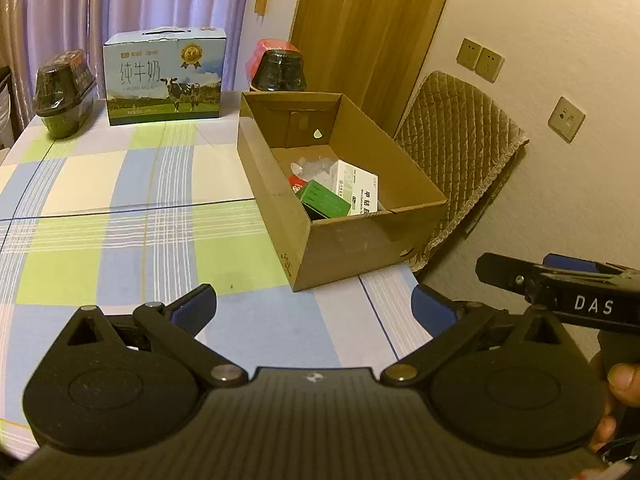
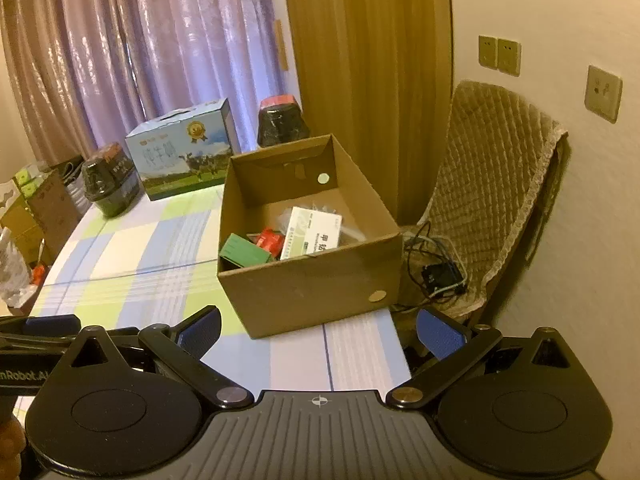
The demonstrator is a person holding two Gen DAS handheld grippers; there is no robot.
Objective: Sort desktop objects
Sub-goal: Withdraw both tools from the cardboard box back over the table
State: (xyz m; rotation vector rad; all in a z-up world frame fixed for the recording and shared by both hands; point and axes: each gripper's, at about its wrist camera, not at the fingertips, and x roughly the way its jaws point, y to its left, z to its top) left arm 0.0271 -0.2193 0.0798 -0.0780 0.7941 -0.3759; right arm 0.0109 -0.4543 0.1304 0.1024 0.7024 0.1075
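1. The sorting is looking nearly finished: the cardboard box (image 1: pixel 340 200) at centre frame is already holding a white medicine carton (image 1: pixel 356 186), a green packet (image 1: pixel 324 200), something small and red (image 2: pixel 269 239) and some clear wrapping.
2. The checked bench (image 1: pixel 120 200) in front of the box is lying bare of small loose items. Only a milk carton (image 1: pixel 164 78) and 2 dark wrapped jars (image 1: pixel 64 94) (image 1: pixel 278 70) are standing along its far edge in the upper half; I am guessing those are staying put.
3. The left tongs (image 1: pixel 314 312) at bottom frame are spread wide and gripping nothing.
4. The right tongs (image 2: pixel 318 330) are likewise gaping, carrying nothing.
5. The box's near wall is hiding its front floor, and the carton print is too small to read.
6. The bench's near edge is being cut off by both tools.
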